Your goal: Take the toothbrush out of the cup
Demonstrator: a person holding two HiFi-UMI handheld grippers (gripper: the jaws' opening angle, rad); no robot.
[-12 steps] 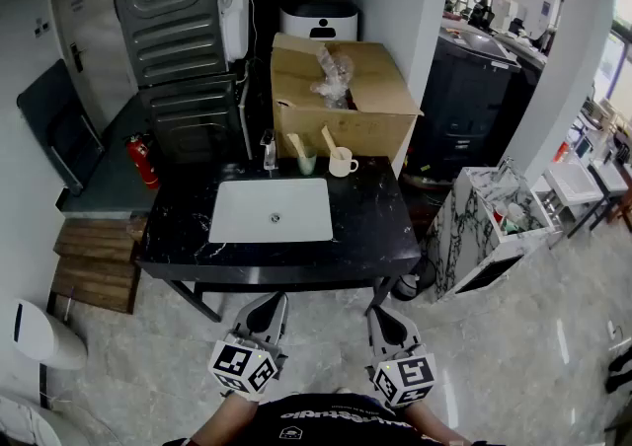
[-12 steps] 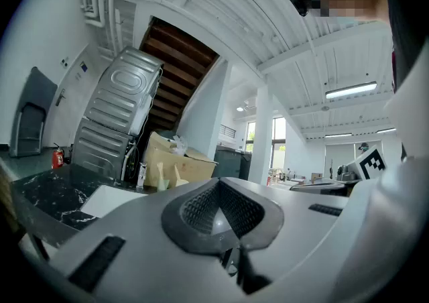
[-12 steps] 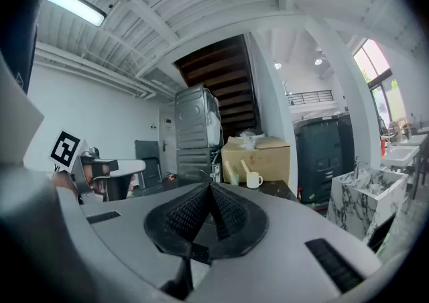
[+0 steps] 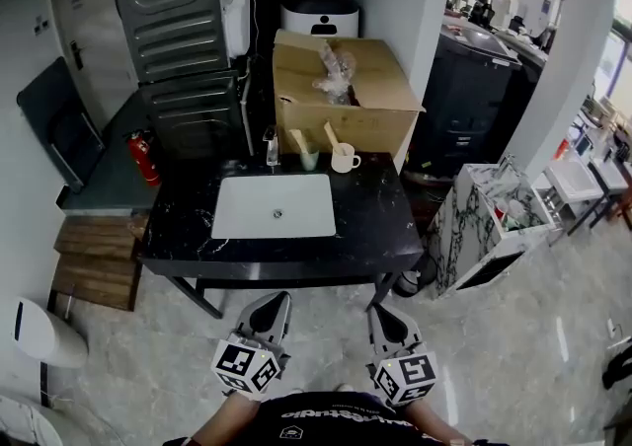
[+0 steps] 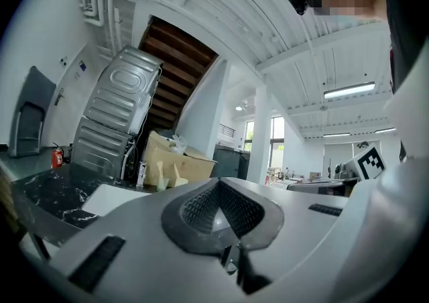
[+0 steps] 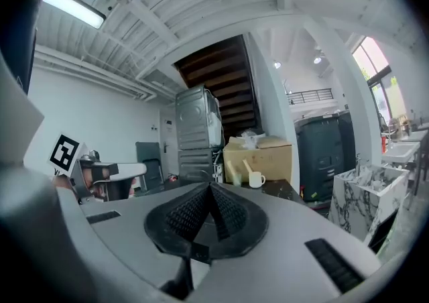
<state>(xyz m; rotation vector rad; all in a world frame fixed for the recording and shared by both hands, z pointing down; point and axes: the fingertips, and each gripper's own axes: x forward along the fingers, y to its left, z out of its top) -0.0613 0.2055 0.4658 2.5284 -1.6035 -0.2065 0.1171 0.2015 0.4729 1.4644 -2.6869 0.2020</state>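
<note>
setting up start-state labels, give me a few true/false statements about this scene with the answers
1. The left gripper and right gripper are both shut and empty. True.
2. A toothbrush stands in the white mug. True.
3. The white mug sits inside the sink. False: it stands on the black counter, behind the sink.
4. The cardboard box is in front of the black counter. False: it is behind it.

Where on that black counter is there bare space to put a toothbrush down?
Bare counter right of the sink, out to its right edge; another strip left of the sink. Crowded along the back: faucet, green cup and white mug.
</note>
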